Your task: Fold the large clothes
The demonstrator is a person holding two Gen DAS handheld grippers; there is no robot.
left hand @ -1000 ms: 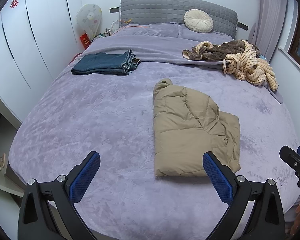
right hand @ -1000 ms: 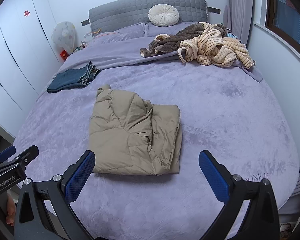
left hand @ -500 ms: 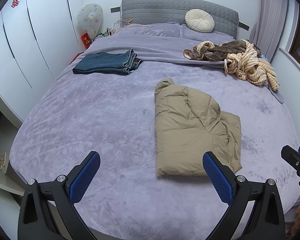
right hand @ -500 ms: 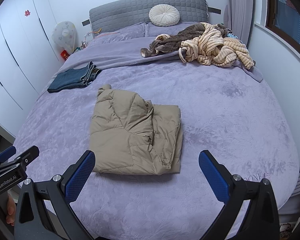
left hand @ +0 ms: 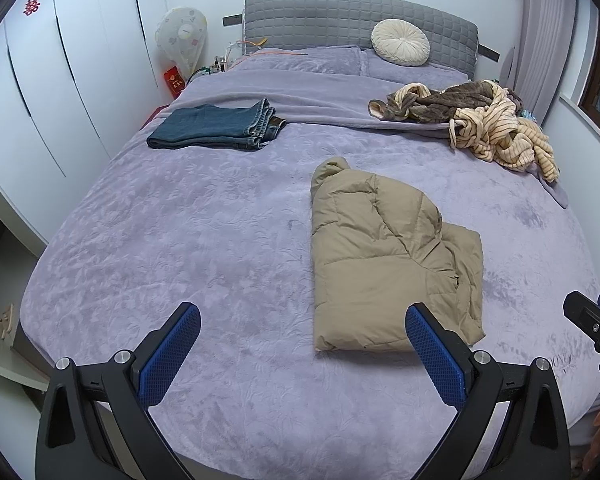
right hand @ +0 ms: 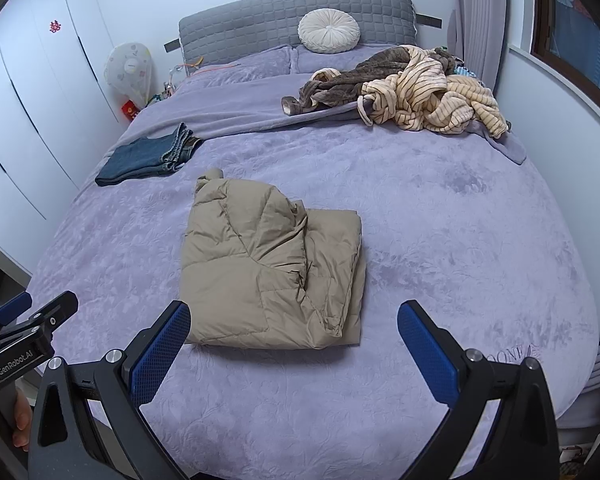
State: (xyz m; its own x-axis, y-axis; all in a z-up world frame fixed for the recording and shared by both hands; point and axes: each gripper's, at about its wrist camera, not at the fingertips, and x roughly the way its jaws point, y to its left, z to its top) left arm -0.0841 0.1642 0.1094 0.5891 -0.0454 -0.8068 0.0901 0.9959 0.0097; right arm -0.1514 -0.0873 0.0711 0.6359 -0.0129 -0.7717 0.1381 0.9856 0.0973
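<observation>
Little has moved since a second ago: only a slight drift of both views is noted, and the jacket [right hand: 271,268] lies unchanged, folded, at mid-bed, nearer than the jeans [left hand: 215,126]. Both the left gripper [left hand: 300,348] and right gripper [right hand: 293,344] are held wide open, empty, short of the jacket. Its fold is judged finished; next, the pile [right hand: 416,88] beyond the jacket is probably to be fetched.

I see only the right gripper's [left hand: 592,320] tip at the frame edge; my bed's [left hand: 219,240] foot is cut off.
</observation>
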